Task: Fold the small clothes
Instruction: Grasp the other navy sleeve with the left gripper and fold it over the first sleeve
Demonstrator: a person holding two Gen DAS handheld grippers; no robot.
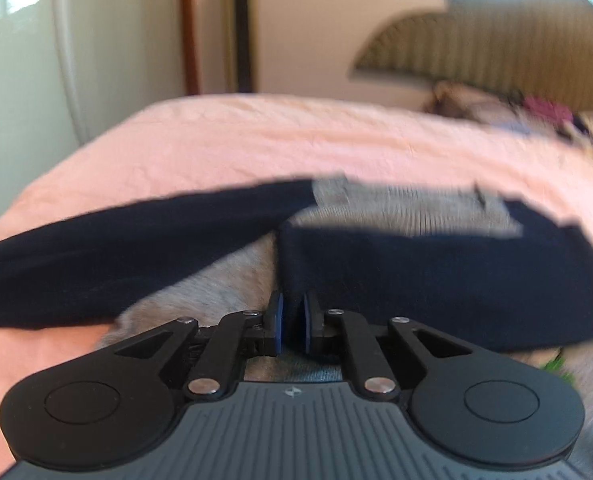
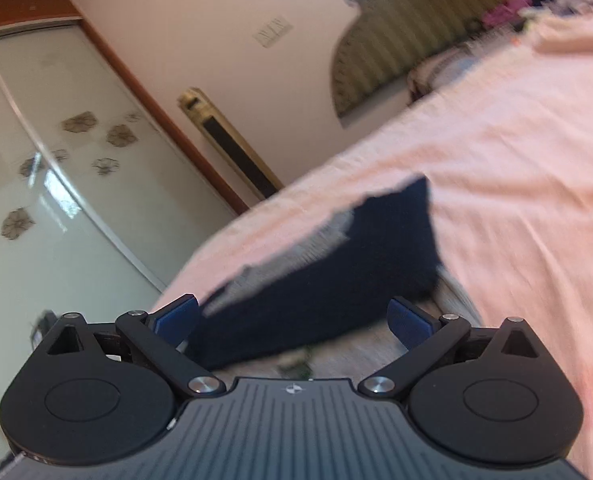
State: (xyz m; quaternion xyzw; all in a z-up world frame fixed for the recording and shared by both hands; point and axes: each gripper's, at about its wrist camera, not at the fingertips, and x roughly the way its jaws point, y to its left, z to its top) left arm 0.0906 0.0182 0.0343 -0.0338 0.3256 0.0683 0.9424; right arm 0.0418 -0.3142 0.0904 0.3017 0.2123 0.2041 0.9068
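Observation:
A small grey garment (image 1: 400,208) with navy sleeves lies on the pink bed sheet (image 1: 256,140). One navy sleeve (image 1: 96,248) stretches out to the left. Another navy part (image 1: 436,276) is folded across the grey body. My left gripper (image 1: 292,320) is shut, its blue pads pinching the near edge of that folded navy part. In the right wrist view the same navy fold (image 2: 336,280) lies just ahead of my right gripper (image 2: 292,320). Its jaws stand wide open, one on each side of the fold's near edge, and the pads (image 2: 176,320) do not press on it.
A striped olive headboard (image 1: 488,52) and a heap of mixed clothes (image 1: 544,108) are at the far end of the bed. A frosted sliding wardrobe door (image 2: 56,200) with flower prints stands to the left, past the bed's edge. Pink sheet (image 2: 516,160) spreads to the right.

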